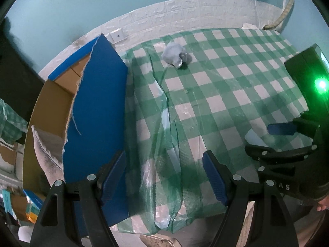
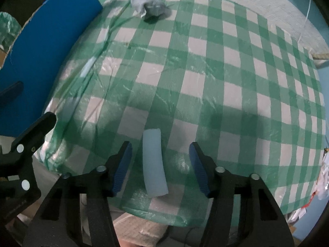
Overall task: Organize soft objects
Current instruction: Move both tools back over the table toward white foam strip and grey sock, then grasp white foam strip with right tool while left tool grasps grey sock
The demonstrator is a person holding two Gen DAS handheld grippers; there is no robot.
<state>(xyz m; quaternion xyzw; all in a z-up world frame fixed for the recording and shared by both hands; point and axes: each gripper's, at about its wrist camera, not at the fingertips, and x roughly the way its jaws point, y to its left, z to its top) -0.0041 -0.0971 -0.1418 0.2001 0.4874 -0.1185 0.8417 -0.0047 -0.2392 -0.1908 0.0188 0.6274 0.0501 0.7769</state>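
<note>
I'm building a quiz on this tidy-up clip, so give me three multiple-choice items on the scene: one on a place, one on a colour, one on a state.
1. Where is the pale blue foam strip?
A. inside the cardboard box
B. on the checked tablecloth between the right gripper's fingers
C. on the floor

2. What colour is the tablecloth?
A. red and white
B. plain blue
C. green and white

3. How is the right gripper?
A. open
B. shut on the strip
C. shut on the cloth

Answers: 1 B, the strip lies flat between the fingers, touching neither; 2 C, green and white squares show; 3 A, the blue pads stand wide apart.
</note>
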